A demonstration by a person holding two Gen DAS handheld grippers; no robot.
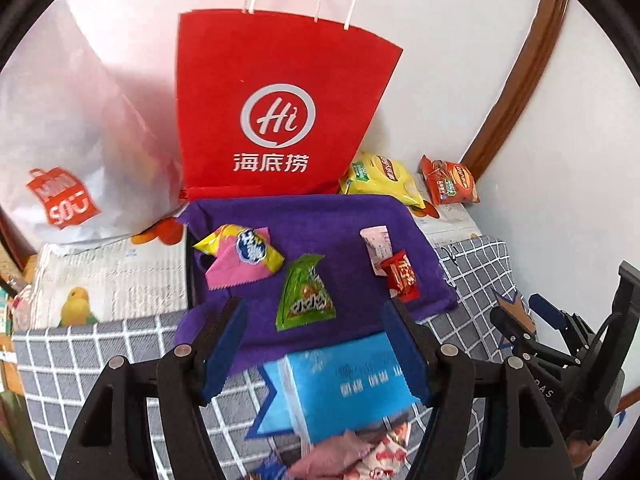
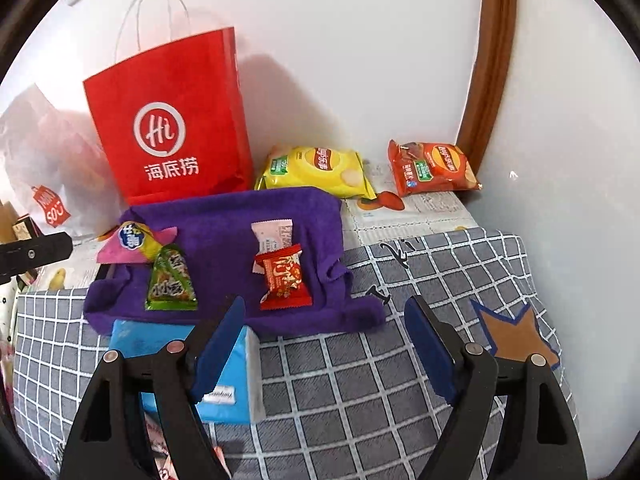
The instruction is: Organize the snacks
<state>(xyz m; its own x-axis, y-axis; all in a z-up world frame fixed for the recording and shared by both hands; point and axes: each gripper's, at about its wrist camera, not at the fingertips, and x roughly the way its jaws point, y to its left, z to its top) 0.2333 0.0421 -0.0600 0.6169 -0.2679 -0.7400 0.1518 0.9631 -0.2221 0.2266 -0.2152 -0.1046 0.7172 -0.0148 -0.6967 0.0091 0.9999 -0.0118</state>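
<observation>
Four small snack packets — a red one (image 2: 285, 278), a green one (image 2: 171, 280), a pale pink one (image 2: 272, 234) and a yellow-and-pink one (image 2: 138, 242) — lie spread on a purple cloth (image 2: 224, 224) atop a grid-patterned cover (image 2: 360, 380). A red paper bag (image 2: 168, 120) stands behind, two chip bags (image 2: 316, 170) beside it. Left gripper (image 1: 314, 344) and right gripper (image 2: 324, 344) both hang spread, empty, above the spread.

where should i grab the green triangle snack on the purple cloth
Take the green triangular packet by its wide lower end, coming down from above with the left gripper, whose open, empty jaws already frame it. It lies flat on the purple cloth with bare cloth on both sides, so the fingers can straddle its width. This is a judgement; the flat foil may slip.
</observation>
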